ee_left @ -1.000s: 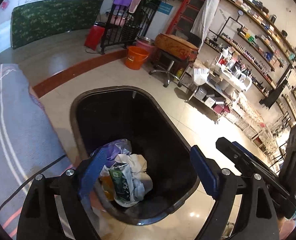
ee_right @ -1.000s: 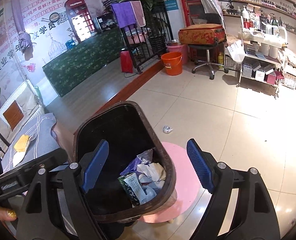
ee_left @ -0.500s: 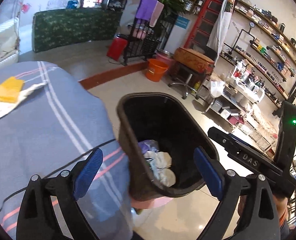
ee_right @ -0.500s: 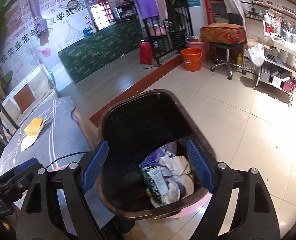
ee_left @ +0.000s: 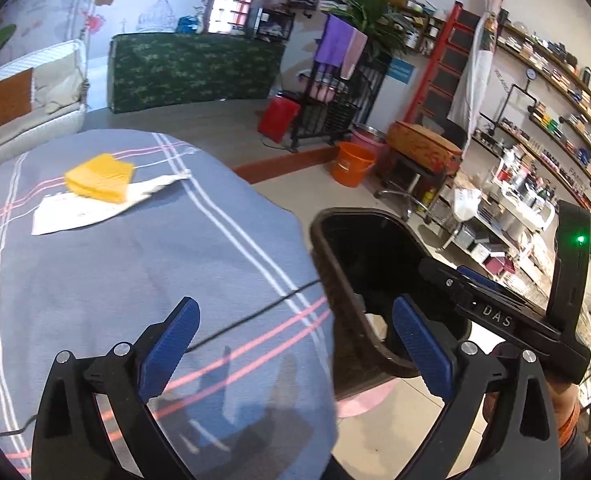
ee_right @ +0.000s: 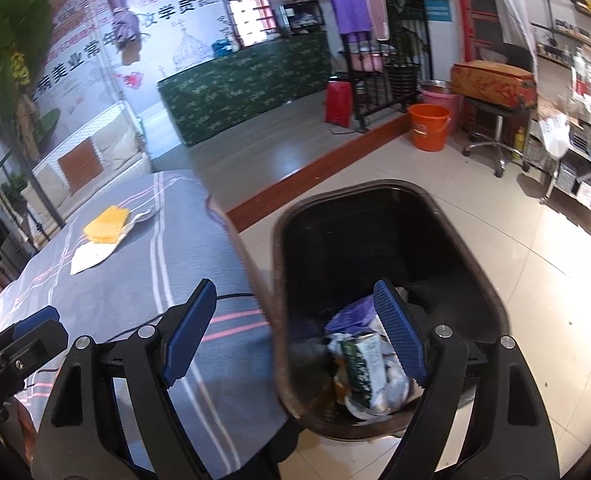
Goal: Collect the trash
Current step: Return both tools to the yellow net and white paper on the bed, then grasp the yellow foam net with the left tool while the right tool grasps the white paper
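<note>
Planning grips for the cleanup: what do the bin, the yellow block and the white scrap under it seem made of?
Bin: likely hard plastic, dark and smooth, slightly glossy inside. Yellow block: probably sponge, matte with soft edges. White scrap: thin paper or wrapper, lying flat with a torn edge.

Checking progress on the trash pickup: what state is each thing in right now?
Bin: upright on the floor, no lid, trash at the bottom.
Sponge: on the bed, resting on the paper.
Paper: lying on the bed, not yet collected.
Left tongs: opening, nothing between them.
Right tongs: open, empty.
</note>
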Action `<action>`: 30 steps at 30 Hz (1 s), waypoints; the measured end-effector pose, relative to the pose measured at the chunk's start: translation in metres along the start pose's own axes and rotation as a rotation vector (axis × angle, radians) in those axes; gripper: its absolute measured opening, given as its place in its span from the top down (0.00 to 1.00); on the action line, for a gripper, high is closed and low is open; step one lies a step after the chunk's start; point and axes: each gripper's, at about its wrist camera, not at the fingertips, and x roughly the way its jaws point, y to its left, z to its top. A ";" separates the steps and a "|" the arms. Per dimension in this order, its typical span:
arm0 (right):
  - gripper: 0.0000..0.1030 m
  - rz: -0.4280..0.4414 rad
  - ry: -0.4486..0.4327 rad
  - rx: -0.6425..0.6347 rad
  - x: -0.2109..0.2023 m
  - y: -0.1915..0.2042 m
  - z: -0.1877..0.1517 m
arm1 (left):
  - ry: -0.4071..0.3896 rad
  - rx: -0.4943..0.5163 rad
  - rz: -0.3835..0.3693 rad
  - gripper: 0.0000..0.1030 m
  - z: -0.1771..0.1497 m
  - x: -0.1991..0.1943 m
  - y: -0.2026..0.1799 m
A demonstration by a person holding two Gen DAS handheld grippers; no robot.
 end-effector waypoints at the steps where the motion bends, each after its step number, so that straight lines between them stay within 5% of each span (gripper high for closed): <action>1: 0.22 0.008 0.001 -0.010 0.001 0.005 0.000 | -0.002 -0.014 0.007 0.07 0.001 -0.002 0.006; 20: 0.22 0.255 0.083 -0.237 0.042 0.126 0.019 | 0.002 -0.140 0.245 0.07 -0.007 -0.027 0.128; 30: 0.22 0.294 0.134 -0.300 0.087 0.179 0.042 | -0.036 -0.159 0.258 0.08 0.045 -0.003 0.174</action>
